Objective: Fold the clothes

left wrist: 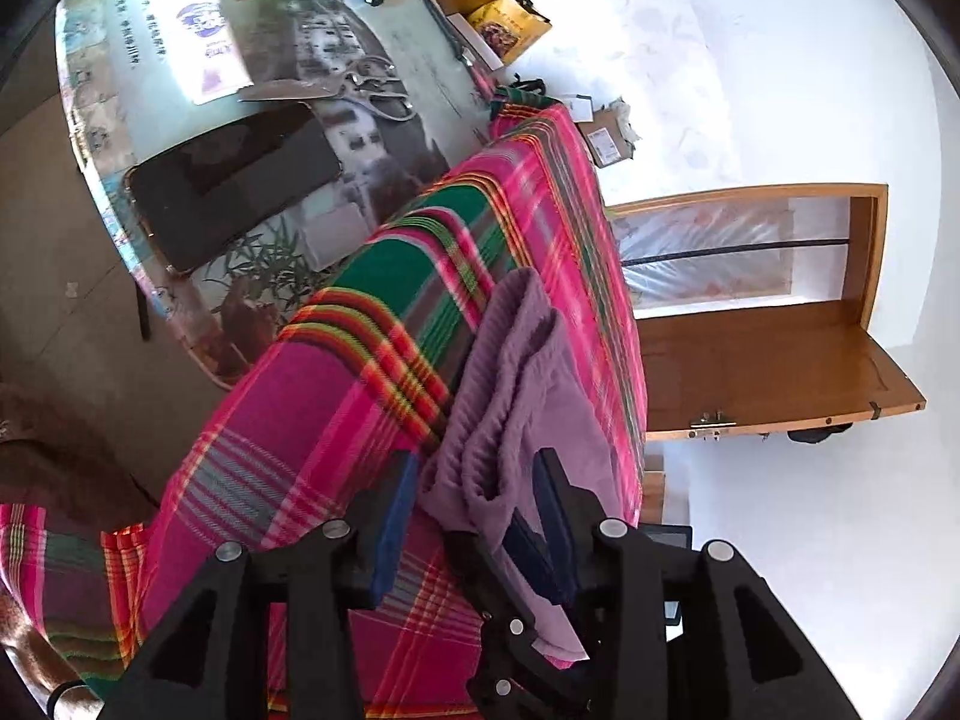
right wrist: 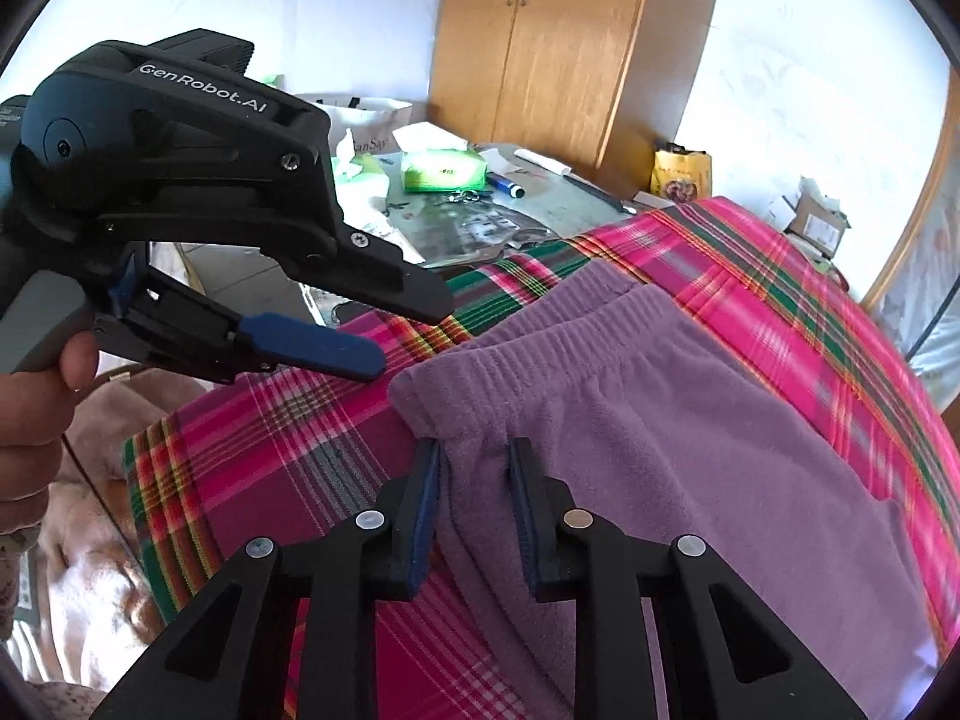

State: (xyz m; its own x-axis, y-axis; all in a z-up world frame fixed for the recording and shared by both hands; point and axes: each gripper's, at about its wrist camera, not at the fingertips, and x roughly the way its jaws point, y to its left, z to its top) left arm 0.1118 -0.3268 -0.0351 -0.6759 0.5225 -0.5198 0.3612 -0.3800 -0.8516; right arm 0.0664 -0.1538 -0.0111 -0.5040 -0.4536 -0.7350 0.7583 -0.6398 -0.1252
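Right wrist view, our right gripper [right wrist: 474,480] pinching the purple fleece garment's [right wrist: 690,420] waistband on the plaid sheet [right wrist: 270,450], our left gripper [right wrist: 408,336] spread beside it.

Bright daylight fills both views; the white wall [left wrist: 750,48] is washed out nearly to glare. Fisheye distortion bends straight lines, and black vignette rings the corners. The wardrobe [right wrist: 570,48] and plaid cloth [right wrist: 810,312] smear with motion blur toward the right edge. Shadows are soft and faint.
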